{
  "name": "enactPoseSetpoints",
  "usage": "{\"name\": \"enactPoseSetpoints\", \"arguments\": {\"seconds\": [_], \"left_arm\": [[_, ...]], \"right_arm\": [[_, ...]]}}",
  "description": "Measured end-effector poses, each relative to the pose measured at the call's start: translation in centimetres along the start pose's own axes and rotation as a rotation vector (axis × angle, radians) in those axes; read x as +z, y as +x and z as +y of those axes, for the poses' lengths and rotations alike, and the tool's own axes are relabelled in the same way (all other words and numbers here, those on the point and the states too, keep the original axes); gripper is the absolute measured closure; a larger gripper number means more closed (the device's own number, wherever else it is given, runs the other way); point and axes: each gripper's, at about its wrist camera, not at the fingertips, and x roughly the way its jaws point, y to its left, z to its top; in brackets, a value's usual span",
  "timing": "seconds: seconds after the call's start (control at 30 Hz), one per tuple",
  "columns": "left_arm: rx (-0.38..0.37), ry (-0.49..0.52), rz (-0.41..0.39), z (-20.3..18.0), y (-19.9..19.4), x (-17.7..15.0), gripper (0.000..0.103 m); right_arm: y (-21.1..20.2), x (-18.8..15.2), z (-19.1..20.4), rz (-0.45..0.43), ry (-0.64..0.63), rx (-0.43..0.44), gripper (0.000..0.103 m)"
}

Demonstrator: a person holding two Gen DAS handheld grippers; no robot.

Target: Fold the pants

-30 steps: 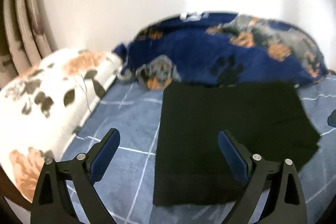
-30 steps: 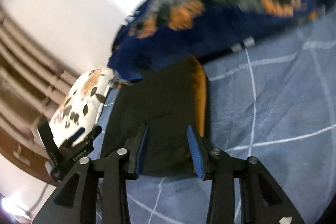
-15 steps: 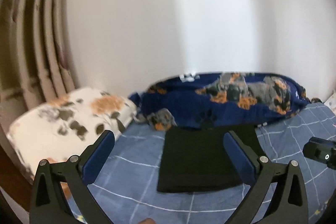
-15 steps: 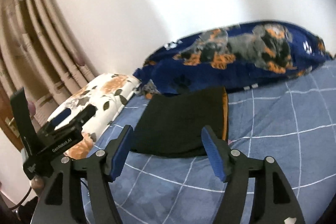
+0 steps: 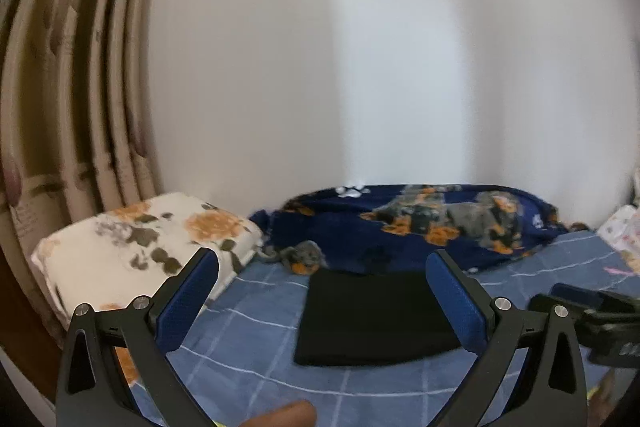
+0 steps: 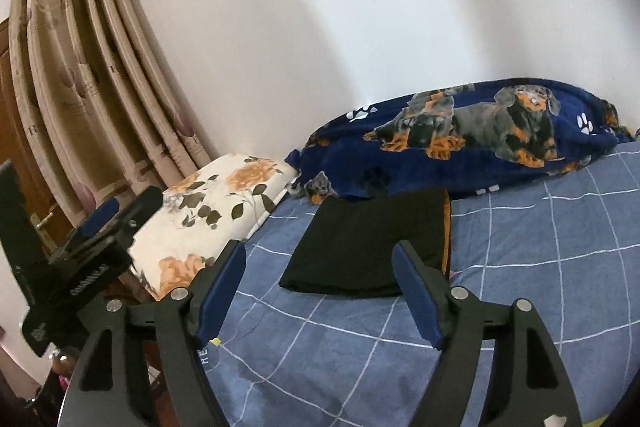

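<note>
The black pants (image 5: pixel 372 315) lie folded into a flat rectangle on the blue checked bedsheet (image 5: pixel 248 347), with an orange stripe along their right edge (image 6: pixel 445 231) in the right wrist view. My left gripper (image 5: pixel 322 297) hangs open above and short of the pants, nothing between its fingers. My right gripper (image 6: pixel 320 287) is also held back from the pants (image 6: pixel 368 247); its jaws are opening and hold nothing. Each gripper shows at the edge of the other's view: the right gripper body (image 5: pixel 592 323), the left gripper body (image 6: pixel 88 243).
A white floral pillow (image 5: pixel 140 255) lies at the left of the bed. A dark blue blanket with dog prints (image 6: pixel 460 139) is bunched along the white wall behind the pants. Beige curtains (image 6: pixel 88 67) hang at the left. A fingertip (image 5: pixel 284 415) shows at the bottom edge.
Both grippers have drawn back and risen from the pants, so the wall and curtains fill the views. The right gripper's jaws have widened. The pants stay folded on the bed.
</note>
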Motion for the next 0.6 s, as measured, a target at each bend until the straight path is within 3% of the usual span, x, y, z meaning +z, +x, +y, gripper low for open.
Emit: {"name": "enactPoseSetpoints", "arguments": {"seconds": [0.6], "left_arm": [[-0.028,-0.022,0.081,0.0,-1.3,-1.1,0.000]], "right_arm": [[-1.4,-0.9,1.6,-0.007,-0.023,-0.068,0.020]]}}
